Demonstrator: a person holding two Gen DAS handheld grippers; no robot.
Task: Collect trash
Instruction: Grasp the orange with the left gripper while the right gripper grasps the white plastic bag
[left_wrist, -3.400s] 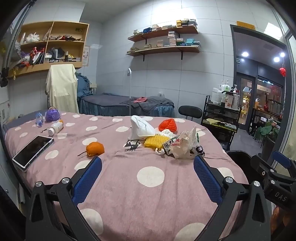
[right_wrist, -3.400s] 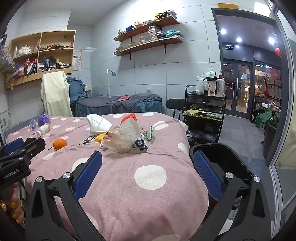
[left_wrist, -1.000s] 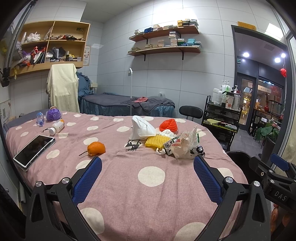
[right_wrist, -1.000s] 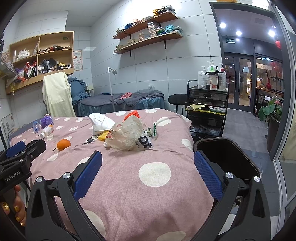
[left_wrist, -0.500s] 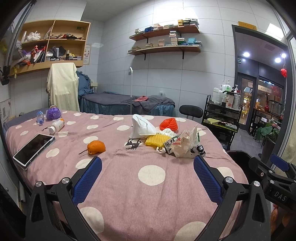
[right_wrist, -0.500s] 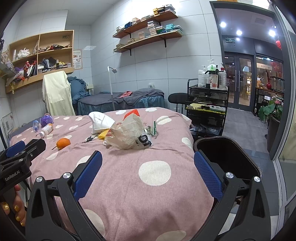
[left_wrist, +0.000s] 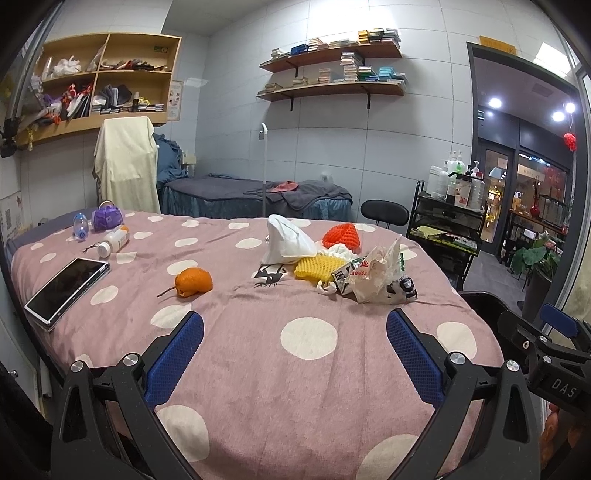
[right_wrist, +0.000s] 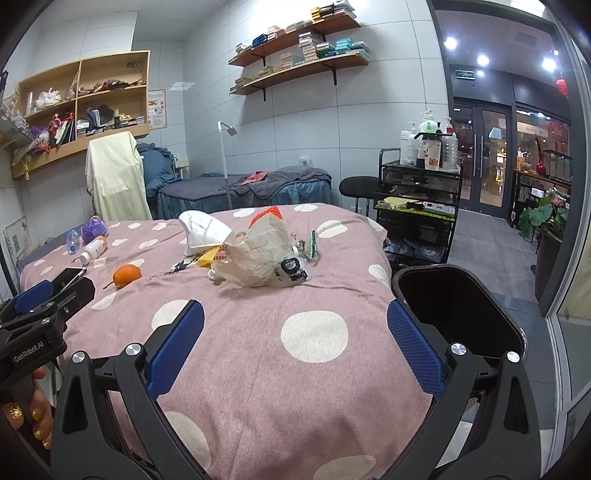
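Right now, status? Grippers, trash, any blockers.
Left gripper and right gripper open, empty, short of the pile. Trash pile untouched mid-bed; black bin off the right edge. Nothing in the way.

A massage or beauty parlour is suggested: a treatment bed (left_wrist: 255, 194) draped in grey is set against the tiled wall, lotion pump bottles (right_wrist: 428, 142) are stood on a black trolley (right_wrist: 417, 206), and glass shopfront doors (right_wrist: 480, 155) are seen beyond.
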